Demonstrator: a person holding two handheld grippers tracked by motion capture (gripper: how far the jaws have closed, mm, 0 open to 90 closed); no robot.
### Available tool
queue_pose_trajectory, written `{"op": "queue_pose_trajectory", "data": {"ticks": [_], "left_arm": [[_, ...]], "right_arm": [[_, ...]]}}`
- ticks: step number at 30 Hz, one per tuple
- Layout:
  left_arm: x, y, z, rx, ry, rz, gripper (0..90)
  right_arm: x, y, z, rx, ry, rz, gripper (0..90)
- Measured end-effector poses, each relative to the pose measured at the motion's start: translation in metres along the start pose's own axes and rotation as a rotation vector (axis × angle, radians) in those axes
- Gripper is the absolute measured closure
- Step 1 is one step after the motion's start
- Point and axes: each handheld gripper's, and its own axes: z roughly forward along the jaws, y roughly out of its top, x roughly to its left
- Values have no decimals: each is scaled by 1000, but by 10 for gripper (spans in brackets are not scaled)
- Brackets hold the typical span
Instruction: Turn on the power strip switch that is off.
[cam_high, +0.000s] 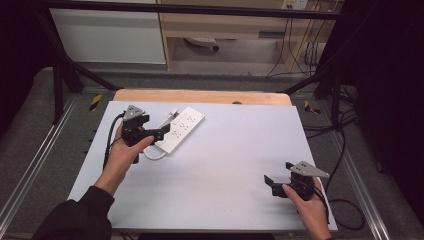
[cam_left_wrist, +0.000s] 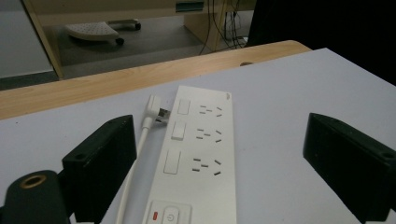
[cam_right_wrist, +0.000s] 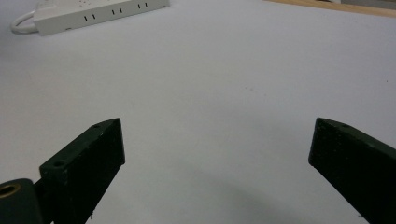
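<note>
A white power strip (cam_high: 183, 128) lies at the back left of the white tabletop (cam_high: 235, 150), with its white cable (cam_high: 155, 154) looped beside it. In the left gripper view the power strip (cam_left_wrist: 201, 154) lies just ahead between the jaws, its plug (cam_left_wrist: 154, 108) resting unplugged next to it on the cable (cam_left_wrist: 133, 177). My left gripper (cam_high: 162, 131) hovers at the strip's near end, open and holding nothing. My right gripper (cam_high: 277, 176) is near the front right edge, open over bare surface. In its view the right gripper (cam_right_wrist: 219, 168) faces the far-off power strip (cam_right_wrist: 93, 11).
A wooden table edge (cam_high: 200, 96) shows behind the white sheet. Black frame bars (cam_high: 65, 75) stand at both sides, and a black cable (cam_high: 345, 205) trails off the right edge. Beyond are a wooden cabinet (cam_high: 225, 25) and grey floor.
</note>
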Motion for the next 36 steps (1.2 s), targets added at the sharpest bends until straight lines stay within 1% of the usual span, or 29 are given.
{"op": "queue_pose_trajectory", "data": {"ticks": [10, 12, 14, 18, 24, 27, 33, 34, 36], "left_arm": [[3, 2, 16, 19, 23, 8, 113], [3, 3, 18, 12, 25, 3, 113], [3, 4, 20, 4, 31, 8, 114], [4, 5, 24, 7, 47, 24, 118], [5, 6, 30, -1, 48, 10, 122], [8, 5, 34, 4, 56, 2, 123], [12, 3, 38, 8, 71, -2, 124], [12, 2, 39, 12, 74, -1, 124], [13, 1, 42, 15, 80, 0, 126]], "right_arm": [[1, 0, -1, -4, -3, -1, 41], [1, 1, -1, -3, -3, -4, 40], [2, 1, -1, -3, -3, -5, 40], [2, 1, -2, -5, -7, -10, 41], [1, 1, -3, -8, -10, -3, 40], [1, 1, -3, -9, -9, -5, 40], [2, 1, -3, -8, -8, -3, 40], [1, 2, -3, -10, -9, -11, 40], [2, 2, -3, -12, -8, -10, 39]]}}
